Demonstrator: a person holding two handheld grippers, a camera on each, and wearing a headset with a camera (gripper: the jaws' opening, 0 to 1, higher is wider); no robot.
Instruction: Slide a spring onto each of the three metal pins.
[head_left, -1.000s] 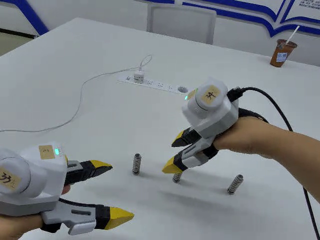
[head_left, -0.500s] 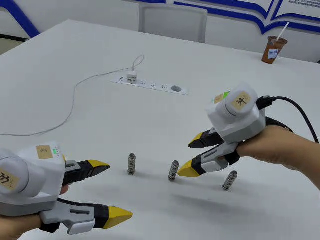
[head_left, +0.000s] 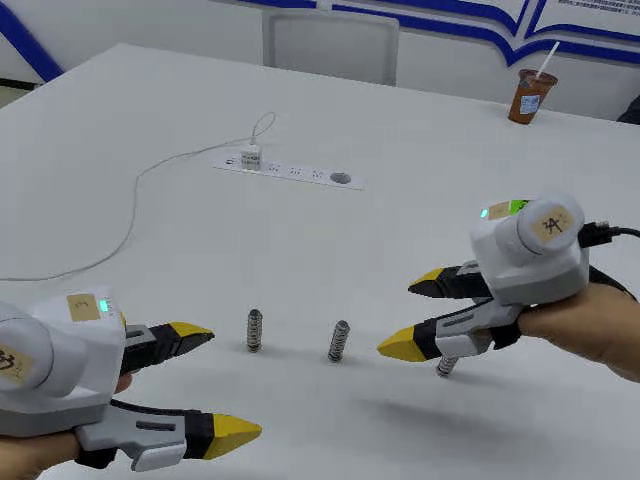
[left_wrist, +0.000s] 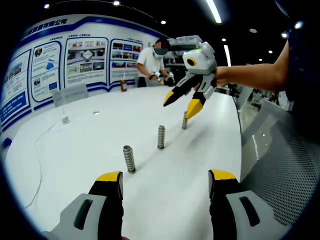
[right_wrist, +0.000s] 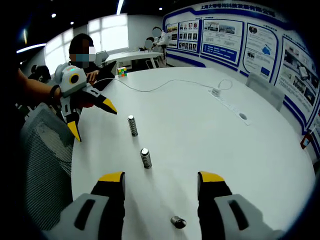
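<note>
left tongs (head_left: 230, 382) wide open, empty | right tongs (head_left: 400, 318) wide open, empty | 3 springs (head_left: 339, 341) stand in row on surface (head_left: 300, 230)

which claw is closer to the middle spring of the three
Right. The right claw hangs open just right of the middle spring; the left claw is farther, past the leftmost spring.

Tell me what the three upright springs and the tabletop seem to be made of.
The springs look like steel wire: grey coils with bright glints. The tabletop is smooth and white with a soft sheen, perhaps laminate; its look leaves that open.
</note>
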